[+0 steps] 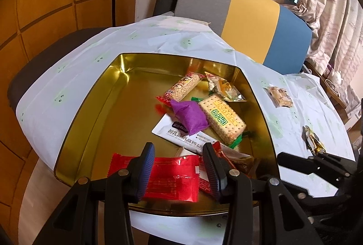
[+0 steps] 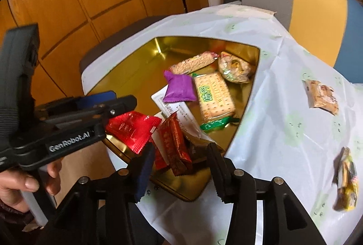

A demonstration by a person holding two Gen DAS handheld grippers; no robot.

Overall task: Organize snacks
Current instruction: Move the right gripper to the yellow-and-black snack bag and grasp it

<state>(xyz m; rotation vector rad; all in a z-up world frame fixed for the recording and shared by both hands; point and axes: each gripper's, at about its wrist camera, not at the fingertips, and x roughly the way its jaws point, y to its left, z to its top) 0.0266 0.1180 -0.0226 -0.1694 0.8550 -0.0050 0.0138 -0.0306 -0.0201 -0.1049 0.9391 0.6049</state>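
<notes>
Gold tin (image 1: 90,122) is sitting on the white cloth (image 1: 68,63), already holding most snacks. The left gripper (image 1: 178,165) is hovering with fingers spread over the red packet (image 1: 172,179); whether the pads are touching it is hard to say. The right gripper (image 2: 179,167) is standing spread over the dark red packet (image 2: 175,143), pinching nothing. Two wrapped snacks (image 2: 322,97) are lying outside. Best is approaching them low across open cloth, staying off the tin's rim.
</notes>
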